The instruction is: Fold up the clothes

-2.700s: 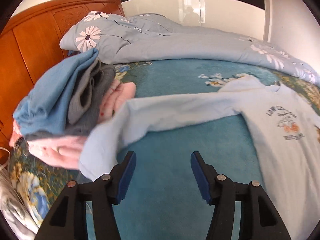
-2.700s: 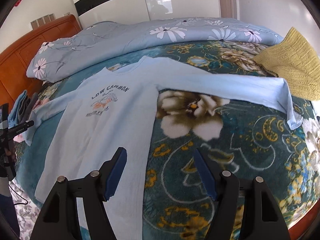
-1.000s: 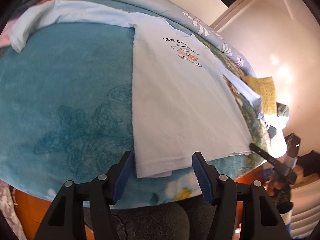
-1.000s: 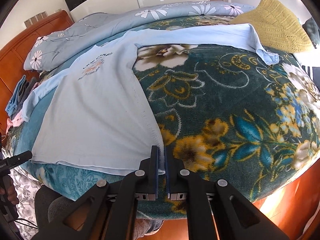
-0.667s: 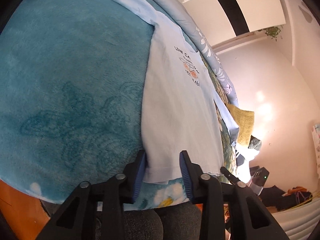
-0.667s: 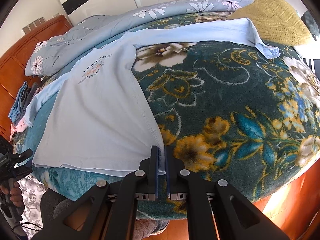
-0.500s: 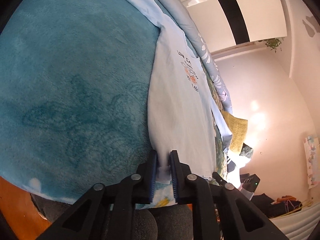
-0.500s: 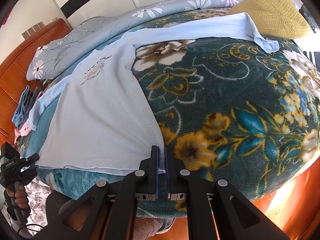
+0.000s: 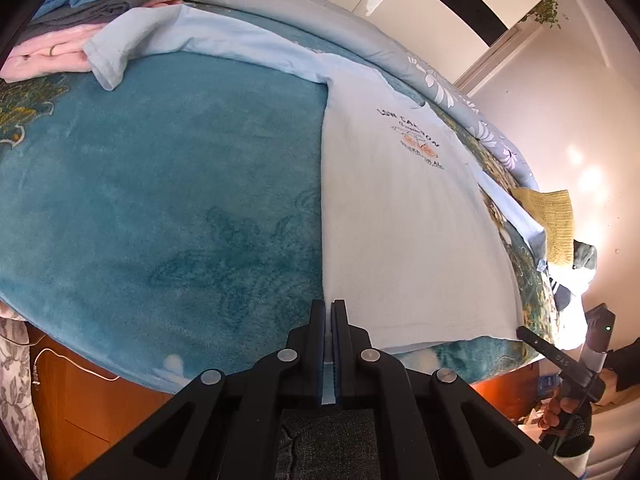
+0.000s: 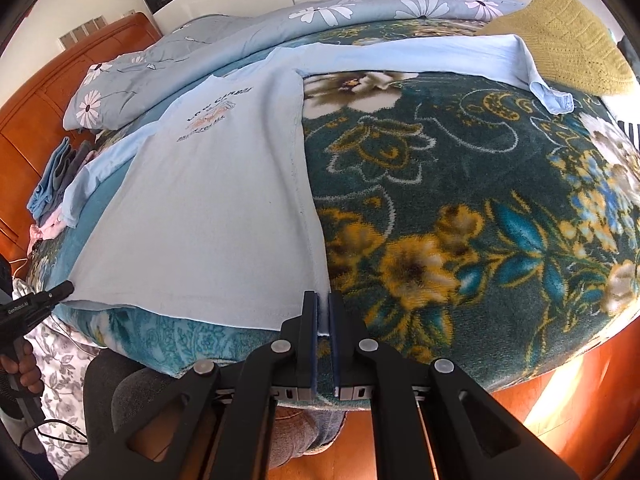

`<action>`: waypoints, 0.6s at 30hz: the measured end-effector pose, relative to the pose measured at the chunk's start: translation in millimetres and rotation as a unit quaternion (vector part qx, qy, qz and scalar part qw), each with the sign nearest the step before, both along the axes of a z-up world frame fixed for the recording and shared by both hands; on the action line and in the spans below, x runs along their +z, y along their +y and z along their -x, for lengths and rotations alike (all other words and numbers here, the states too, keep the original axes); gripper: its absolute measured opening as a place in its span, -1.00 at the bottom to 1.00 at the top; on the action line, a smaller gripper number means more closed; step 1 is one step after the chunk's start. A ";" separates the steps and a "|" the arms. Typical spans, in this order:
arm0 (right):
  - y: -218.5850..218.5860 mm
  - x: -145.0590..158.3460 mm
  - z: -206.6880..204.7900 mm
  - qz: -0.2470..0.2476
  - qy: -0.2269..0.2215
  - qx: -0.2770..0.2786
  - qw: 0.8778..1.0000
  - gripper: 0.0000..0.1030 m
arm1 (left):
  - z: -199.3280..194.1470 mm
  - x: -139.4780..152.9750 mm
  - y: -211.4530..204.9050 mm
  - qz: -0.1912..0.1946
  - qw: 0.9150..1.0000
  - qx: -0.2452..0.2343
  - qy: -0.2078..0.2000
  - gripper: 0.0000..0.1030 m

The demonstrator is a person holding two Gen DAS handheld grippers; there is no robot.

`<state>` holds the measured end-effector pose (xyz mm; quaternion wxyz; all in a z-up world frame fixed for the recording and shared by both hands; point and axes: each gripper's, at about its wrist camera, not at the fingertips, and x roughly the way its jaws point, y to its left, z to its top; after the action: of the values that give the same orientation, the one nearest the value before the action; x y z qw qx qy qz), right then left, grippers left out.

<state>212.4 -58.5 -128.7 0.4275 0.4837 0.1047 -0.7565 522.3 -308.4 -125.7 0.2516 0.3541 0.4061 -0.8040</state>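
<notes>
**Right wrist view: two grippers pinch the shirt's bottom corners**

Right wrist view shows a big bed [image 10: 460, 208] with a flowery blanket. On the bed lies a light blue shirt [image 10: 208, 208], spread flat with the printed side up. Both long sleeves stick straight out to the sides. One sleeve reaches toward a yellow sweater [image 10: 560, 48] at the far corner of the bed. The other sleeve ends by a pile [image 9: 76, 28] of blue, grey and pink clothes, which look folded. A flowery quilt [image 10: 280, 28] lies along the far side of the bed, past the shirt's neck.

The shirt's bottom edge hangs at the near edge of the bed, close to the person's knees.

The right gripper [image 10: 322, 320] is pressed closed on the shirt's bottom corner, on the sweater side. Cloth shows between its two fingers. The left gripper [image 9: 328, 332] is also squeezed tight on the other bottom corner, on the pile side. A thin strip of blue cloth sits between its fingers.

Holding both corners at once keeps the bottom edge straight. I think that is so the bottom half can be lifted and laid evenly toward the neck.

The shirt is thin and soft, so it may sag in the middle.
</notes>
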 end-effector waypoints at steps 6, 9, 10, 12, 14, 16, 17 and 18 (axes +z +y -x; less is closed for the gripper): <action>1.9 0.6 4.0 0.008 -0.015 0.002 1.000 -0.89 | 5.9 -1.3 2.4 0.012 1.000 -0.016 -0.006 -0.85; 4.5 5.8 6.0 0.020 -0.021 0.007 1.000 -0.87 | 5.8 7.3 1.5 0.017 0.999 -0.041 0.002 -0.84; -0.9 8.3 10.8 0.023 -0.021 0.009 0.999 -0.87 | 3.3 12.0 -0.1 0.026 0.999 -0.042 0.001 -0.81; -20.3 13.5 27.2 0.030 -0.021 0.013 0.999 -0.87 | -0.9 22.0 -5.0 0.048 0.998 -0.041 -0.005 -0.65; -39.8 18.7 43.6 0.037 -0.021 0.017 0.999 -0.85 | 0.4 34.5 -17.8 0.083 0.996 -0.024 -0.023 -0.37; -59.3 23.9 60.1 0.043 -0.020 0.021 0.999 -0.83 | 14.4 46.1 -33.3 0.115 0.993 -0.009 -0.030 -0.17; -69.0 26.4 68.3 0.047 -0.020 0.023 0.998 -0.83 | 24.0 50.7 -40.5 0.127 0.991 -0.003 -0.031 -0.15; -78.7 29.0 76.5 0.050 -0.020 0.025 0.998 -0.83 | 34.0 54.2 -47.0 0.136 0.990 0.002 -0.029 -0.07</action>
<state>136.0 -137.2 -99.7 0.4718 0.4740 0.0701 -0.7402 488.3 -355.4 -71.6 0.3105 0.3389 0.2867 -0.8406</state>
